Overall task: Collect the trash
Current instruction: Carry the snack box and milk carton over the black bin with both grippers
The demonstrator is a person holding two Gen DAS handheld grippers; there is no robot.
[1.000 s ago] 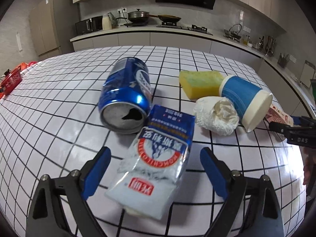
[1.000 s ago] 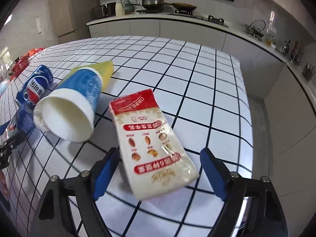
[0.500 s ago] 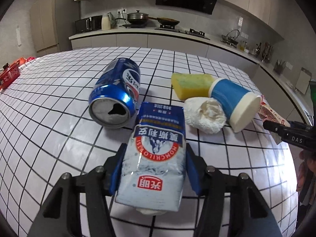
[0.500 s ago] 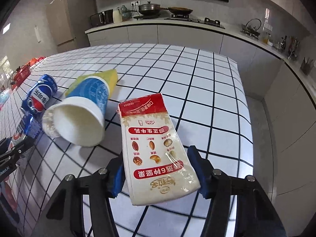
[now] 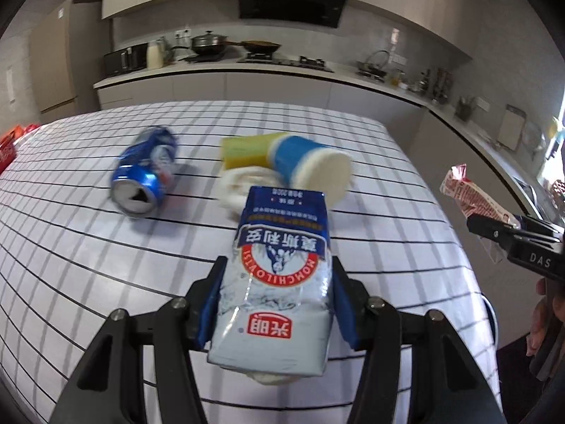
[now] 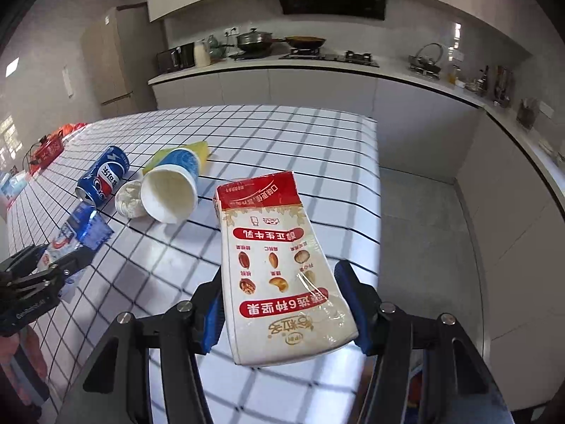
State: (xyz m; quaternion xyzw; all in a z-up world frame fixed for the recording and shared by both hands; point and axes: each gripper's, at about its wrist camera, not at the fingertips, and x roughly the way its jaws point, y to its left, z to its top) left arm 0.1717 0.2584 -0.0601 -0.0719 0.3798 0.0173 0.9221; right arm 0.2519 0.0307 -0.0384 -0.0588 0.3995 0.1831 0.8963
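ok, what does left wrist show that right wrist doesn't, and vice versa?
Only left wrist: the open top end of the Pepsi can and the front of the blue-and-white milk pouch clamped in the left gripper.

Only right wrist: the white inside of the paper cup, the can's logo side, the floor past the table edge, and the face of the red-and-white nut milk pouch clamped in the right gripper.

Both: can, cup, yellow sponge, crumpled tissue, checked table, both pouches held off the table, and the kitchen counter behind.

can (image 5: 144, 180) left of cup (image 5: 307, 166) on table (image 5: 70, 247), sponge (image 5: 243, 148) behind tissue wad (image 5: 236, 183)
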